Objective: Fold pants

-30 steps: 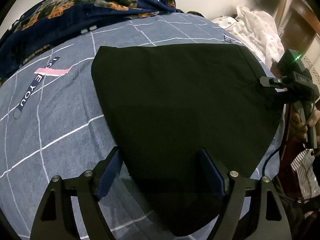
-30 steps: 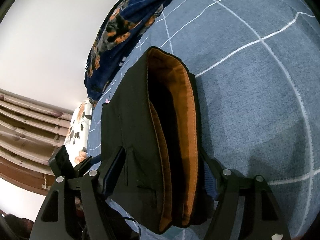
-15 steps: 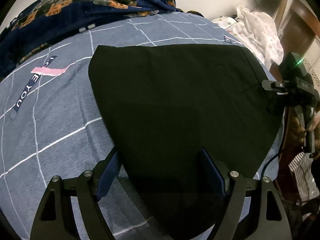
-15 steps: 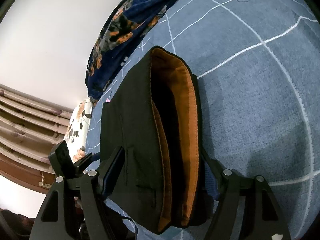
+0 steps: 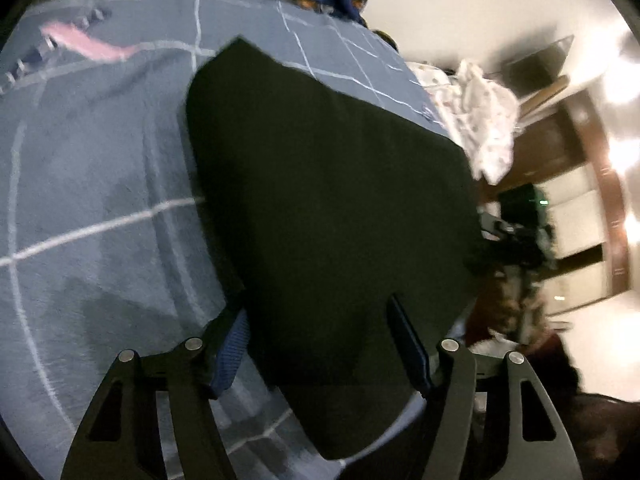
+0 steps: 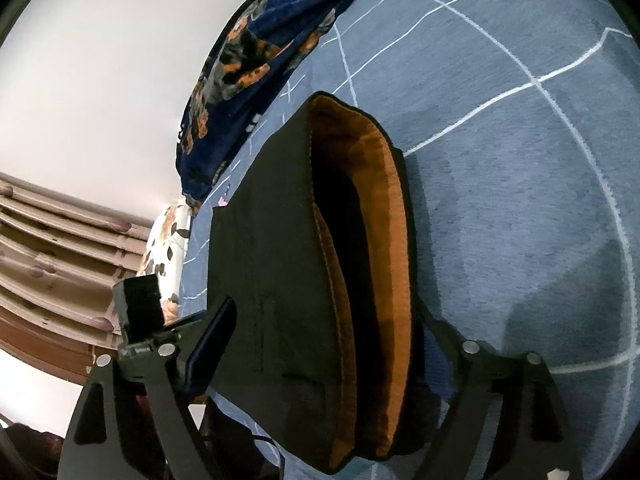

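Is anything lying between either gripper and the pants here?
Nothing visible. The black pants already lie between the closing left gripper fingers, and their orange-lined end sits between the opening right gripper fingers.

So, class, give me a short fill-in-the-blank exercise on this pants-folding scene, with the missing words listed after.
1. The folded pants are ____ on the outside.
2. The lining inside their waistband is ____.
3. The pants lie on a grey-blue bedspread crossed by thin ____ lines.
4. A patterned navy blanket lies bunched against the ____.

Missing words: black; orange; white; wall
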Action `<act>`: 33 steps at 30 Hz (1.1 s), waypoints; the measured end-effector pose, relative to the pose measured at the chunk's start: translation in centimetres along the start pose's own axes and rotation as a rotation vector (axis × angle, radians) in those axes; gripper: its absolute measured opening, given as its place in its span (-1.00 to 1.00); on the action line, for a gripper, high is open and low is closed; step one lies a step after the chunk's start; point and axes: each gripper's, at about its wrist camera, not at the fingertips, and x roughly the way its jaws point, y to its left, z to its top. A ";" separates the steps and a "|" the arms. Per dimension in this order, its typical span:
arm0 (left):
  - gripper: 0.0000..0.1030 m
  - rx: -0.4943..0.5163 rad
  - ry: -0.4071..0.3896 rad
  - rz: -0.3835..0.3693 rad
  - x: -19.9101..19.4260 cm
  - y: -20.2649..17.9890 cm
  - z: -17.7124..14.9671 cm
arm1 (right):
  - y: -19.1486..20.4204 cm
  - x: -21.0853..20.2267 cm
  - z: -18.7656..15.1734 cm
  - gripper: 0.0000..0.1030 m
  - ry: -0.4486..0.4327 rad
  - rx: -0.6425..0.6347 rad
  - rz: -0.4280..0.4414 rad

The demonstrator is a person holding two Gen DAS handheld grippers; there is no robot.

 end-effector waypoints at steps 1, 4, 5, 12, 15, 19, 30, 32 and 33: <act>0.30 0.000 0.016 -0.031 0.0 0.2 0.0 | 0.1 0.1 0.0 0.65 0.006 -0.011 -0.001; 0.30 0.030 0.054 -0.079 0.5 0.1 -0.2 | 0.2 0.2 0.0 0.67 0.017 -0.025 0.005; 0.30 0.032 0.056 -0.082 0.5 0.0 -0.2 | 0.2 0.2 0.0 0.69 0.020 -0.027 0.013; 0.32 -0.034 0.060 -0.127 1.9 -0.1 1.5 | 0.1 0.5 0.0 0.70 0.044 -0.022 0.049; 0.32 -0.049 0.029 -0.084 2.1 -0.7 1.4 | -0.2 0.5 0.2 0.66 0.060 0.000 0.057; 0.18 0.036 0.009 0.032 2.2 -2.3 0.7 | -1.2 0.5 0.6 0.20 0.090 0.047 0.026; -0.67 0.035 -0.053 0.115 0.9 -2.8 0.1 | -1.5 0.2 0.1 -0.45 0.062 0.105 0.041; -0.71 0.037 -0.081 0.076 -0.4 -3.2 0.0 | -1.4 -0.2 -0.2 -0.48 0.041 0.140 0.112; -0.71 0.048 -0.099 0.074 -1.2 -3.5 -0.2 | -1.1 -0.2 -0.6 -0.50 0.034 0.153 0.162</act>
